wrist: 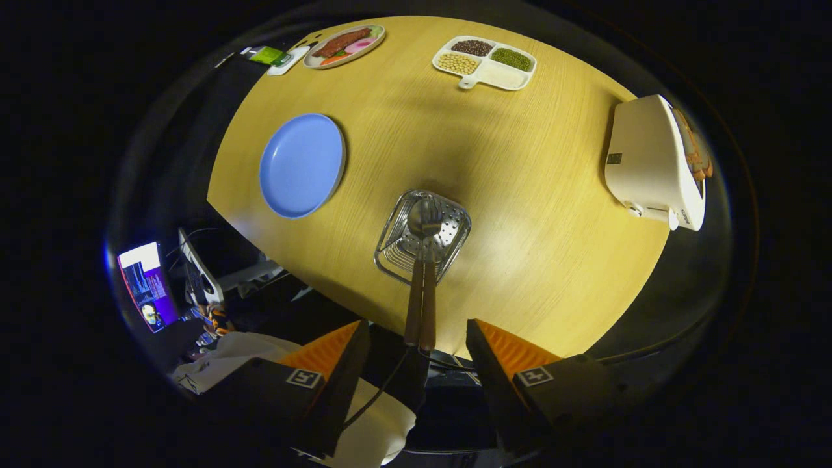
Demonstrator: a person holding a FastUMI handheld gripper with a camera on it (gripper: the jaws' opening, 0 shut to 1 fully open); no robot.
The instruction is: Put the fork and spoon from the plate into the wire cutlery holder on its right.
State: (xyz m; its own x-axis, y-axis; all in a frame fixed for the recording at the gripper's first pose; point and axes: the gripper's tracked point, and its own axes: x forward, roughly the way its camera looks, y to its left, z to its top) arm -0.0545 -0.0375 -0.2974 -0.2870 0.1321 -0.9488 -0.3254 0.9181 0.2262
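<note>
The wire cutlery holder stands on the wooden table, just ahead of my fingers. A spoon and a fork stand in it with their heads down and their brown wooden handles sticking up toward me side by side. The blue plate lies bare to the left of the holder. My gripper is open above the holder, its fingertips apart on either side of the handle ends without touching them.
A white toaster sits at the right of the table. At the far edge are a divided white tray of beans and a plate of food. A lit screen and white cloth lie beyond the table's near edge.
</note>
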